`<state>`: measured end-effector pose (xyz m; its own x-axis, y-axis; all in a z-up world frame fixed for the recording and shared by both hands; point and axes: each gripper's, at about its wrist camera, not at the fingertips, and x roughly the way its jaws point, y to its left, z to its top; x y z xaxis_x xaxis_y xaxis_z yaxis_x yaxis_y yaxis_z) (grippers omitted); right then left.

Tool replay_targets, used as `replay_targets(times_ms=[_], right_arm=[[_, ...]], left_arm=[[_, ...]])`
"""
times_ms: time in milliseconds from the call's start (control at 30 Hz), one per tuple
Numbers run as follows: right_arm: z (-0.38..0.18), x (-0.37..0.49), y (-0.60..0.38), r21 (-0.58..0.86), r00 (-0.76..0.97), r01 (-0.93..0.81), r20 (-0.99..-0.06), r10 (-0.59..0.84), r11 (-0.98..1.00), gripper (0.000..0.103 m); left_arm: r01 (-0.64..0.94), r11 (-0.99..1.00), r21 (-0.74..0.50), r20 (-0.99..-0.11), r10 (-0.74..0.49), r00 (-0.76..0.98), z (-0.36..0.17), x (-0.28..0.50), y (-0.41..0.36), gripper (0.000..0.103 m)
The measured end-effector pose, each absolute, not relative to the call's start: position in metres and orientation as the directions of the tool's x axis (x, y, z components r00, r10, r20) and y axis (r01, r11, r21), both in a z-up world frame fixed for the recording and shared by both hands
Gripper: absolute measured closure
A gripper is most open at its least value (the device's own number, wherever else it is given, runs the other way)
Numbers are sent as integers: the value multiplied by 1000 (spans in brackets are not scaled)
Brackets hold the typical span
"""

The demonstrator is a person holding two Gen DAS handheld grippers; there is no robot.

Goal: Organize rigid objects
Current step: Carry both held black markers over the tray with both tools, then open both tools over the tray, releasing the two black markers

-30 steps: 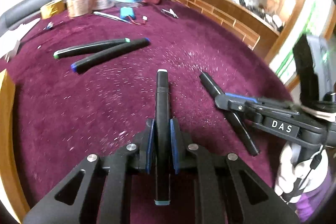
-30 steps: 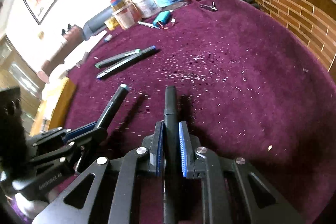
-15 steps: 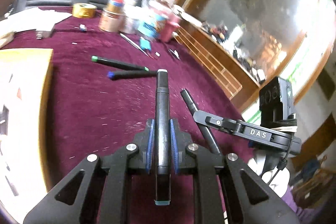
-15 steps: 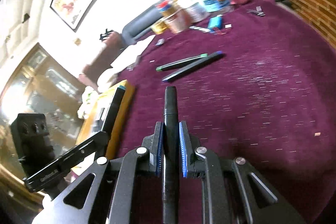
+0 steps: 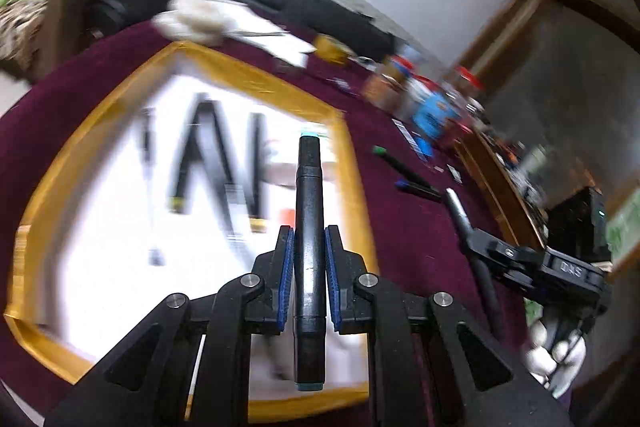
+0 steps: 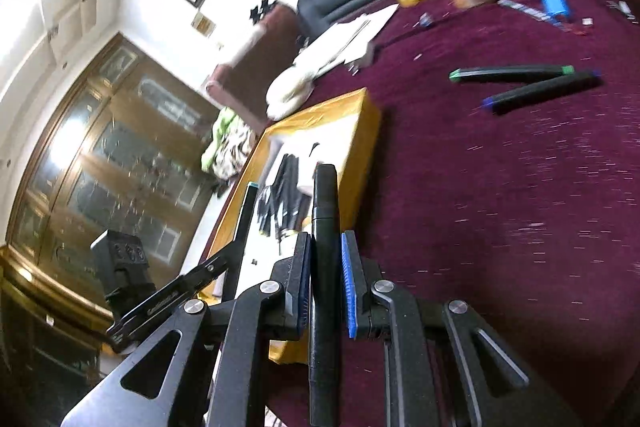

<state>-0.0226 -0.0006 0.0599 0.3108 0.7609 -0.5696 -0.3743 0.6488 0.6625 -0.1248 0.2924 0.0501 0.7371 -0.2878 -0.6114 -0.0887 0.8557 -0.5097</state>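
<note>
**2 markers in hand, both headed for the yellow box**

Burgundy velvet covers the table (image 6: 520,207), with a dark sofa, jars and tins blurred along its far edge. On the cloth sits a yellow-rimmed box (image 5: 348,155) with a white floor, where several dark pens already lie; blur hides their number, perhaps 4 or 5. That store explains the poses: each tool carries 1 marker toward it, lengthwise along the fingers, so the barrel can likely be laid flat beside the others.

The left gripper (image 5: 310,275) has its blue pads closed tight on a teal-capped marker (image 5: 309,227), clamped around mid-barrel. One teal end juts out ahead of the fingertips over the box floor; the other trails back under the tool. Ahead of these fingers lies the box interior, and off to their right is the other tool.

The right gripper (image 6: 325,283) is likewise clamped on a black marker (image 6: 325,211), whose tip reaches past the fingertips to the box's near wall. Ahead and to the right of these fingers, well apart from the box, a green-tipped marker (image 6: 512,73) and a blue-tipped marker (image 6: 544,91) lie on the velvet, uncollected. Judging by that, sorting is partly done, with 2 markers in transit and 2 waiting.
</note>
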Motion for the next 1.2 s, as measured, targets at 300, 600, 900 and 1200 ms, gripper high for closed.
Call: replay_targets(times_ms=[300, 600, 900, 1200], right_arm=[[38, -15, 98, 630, 188, -425, -641, 745, 650, 90], [22, -15, 152, 562, 160, -446, -716, 680, 697, 90], [17, -19, 186, 544, 112, -472, -744, 659, 694, 90], [14, -21, 196, 393, 202, -496, -815, 543, 775, 89]], left_arm=[[-244, 835, -494, -674, -190, 713, 20, -126, 346, 90], [-227, 807, -546, -642, -228, 732, 24, -135, 356, 85], [-230, 804, -549, -552, -142, 822, 62, -164, 377, 41], [-254, 798, -546, -532, -96, 841, 67, -175, 391, 34]])
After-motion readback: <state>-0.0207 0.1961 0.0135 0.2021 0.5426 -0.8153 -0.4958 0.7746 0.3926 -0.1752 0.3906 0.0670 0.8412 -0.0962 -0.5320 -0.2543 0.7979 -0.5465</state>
